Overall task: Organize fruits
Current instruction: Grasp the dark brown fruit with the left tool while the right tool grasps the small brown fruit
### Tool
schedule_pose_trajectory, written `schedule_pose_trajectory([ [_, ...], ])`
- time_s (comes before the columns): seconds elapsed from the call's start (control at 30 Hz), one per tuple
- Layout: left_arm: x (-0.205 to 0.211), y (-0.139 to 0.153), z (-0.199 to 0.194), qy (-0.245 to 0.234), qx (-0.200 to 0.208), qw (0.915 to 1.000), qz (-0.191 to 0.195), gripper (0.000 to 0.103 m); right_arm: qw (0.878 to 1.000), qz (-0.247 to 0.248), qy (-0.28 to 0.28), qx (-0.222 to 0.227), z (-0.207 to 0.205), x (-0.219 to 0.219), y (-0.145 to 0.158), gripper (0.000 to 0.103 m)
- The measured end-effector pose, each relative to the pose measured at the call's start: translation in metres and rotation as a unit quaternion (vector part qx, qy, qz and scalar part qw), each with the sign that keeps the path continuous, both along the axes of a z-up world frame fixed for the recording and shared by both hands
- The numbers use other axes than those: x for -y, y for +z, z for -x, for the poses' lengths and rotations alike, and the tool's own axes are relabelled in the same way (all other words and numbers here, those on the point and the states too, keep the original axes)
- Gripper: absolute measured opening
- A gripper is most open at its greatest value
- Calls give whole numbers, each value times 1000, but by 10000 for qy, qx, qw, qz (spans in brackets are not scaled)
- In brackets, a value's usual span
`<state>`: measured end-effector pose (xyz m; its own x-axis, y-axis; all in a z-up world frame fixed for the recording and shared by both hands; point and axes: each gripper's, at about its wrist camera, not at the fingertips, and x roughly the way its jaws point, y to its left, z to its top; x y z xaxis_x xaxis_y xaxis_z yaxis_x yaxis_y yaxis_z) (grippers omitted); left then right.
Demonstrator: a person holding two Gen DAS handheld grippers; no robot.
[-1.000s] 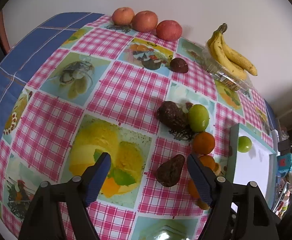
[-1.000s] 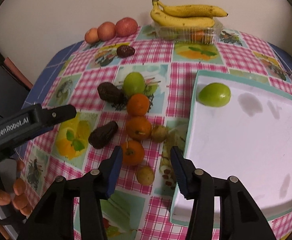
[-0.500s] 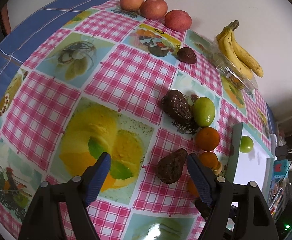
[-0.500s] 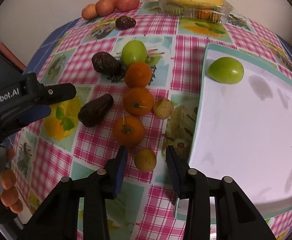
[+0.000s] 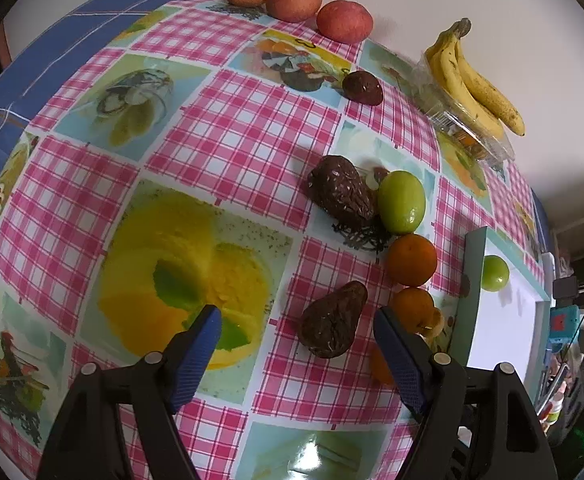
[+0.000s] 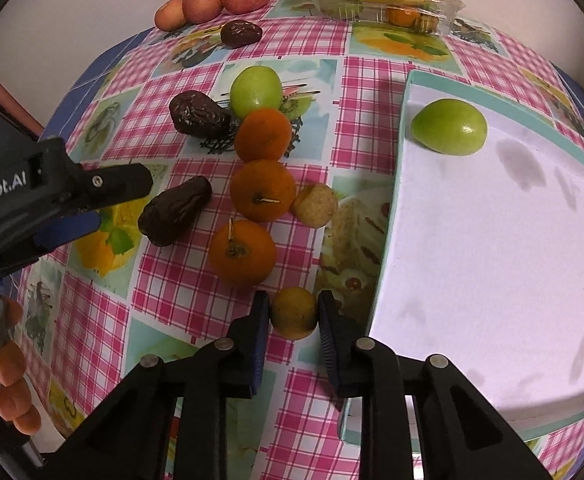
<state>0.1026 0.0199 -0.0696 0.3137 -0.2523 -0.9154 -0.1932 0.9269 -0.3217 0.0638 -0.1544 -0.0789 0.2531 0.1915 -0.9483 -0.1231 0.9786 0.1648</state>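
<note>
Fruits mostly lie loose on the bench (image 5: 219,152); in the left view, the left tongs (image 5: 298,334) gape near a dark avocado (image 5: 332,320). In the right view, the right tongs (image 6: 294,314) have just closed on a small yellow fruit (image 6: 294,312); only one green fruit (image 6: 448,126) sits in the tray (image 6: 388,240).

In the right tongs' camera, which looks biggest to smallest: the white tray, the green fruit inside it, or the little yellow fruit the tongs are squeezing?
1. White tray
2. Green fruit
3. Little yellow fruit, though it sits nearest the camera.
</note>
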Motion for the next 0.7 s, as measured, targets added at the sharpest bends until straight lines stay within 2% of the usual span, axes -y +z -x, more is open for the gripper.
schedule_pose_trajectory([
  [0.23, 3, -1, 0, -14, -23, 9999, 112, 80, 9997, -111, -138, 149, -1, 10, 11, 25],
  [0.37, 4, -5, -1, -31, -88, 9998, 203, 74, 9986, -327, -224, 357, 0, 15, 26, 25],
  [0.43, 4, -6, -1, -35, -114, 9996, 246, 68, 9981, -345, -248, 456, 1, 18, 33, 25],
  [0.47, 4, -7, 0, -40, -125, 9995, 277, 60, 9978, -279, -272, 531, 1, 20, 37, 25],
  [0.5, 4, -7, 0, -40, -144, 9994, 309, 56, 9976, -227, -304, 585, 1, 21, 40, 25],
  [0.7, 7, -11, 1, -97, -211, 9989, 412, 45, 9944, -364, -682, 723, -1, 45, 51, 25],
])
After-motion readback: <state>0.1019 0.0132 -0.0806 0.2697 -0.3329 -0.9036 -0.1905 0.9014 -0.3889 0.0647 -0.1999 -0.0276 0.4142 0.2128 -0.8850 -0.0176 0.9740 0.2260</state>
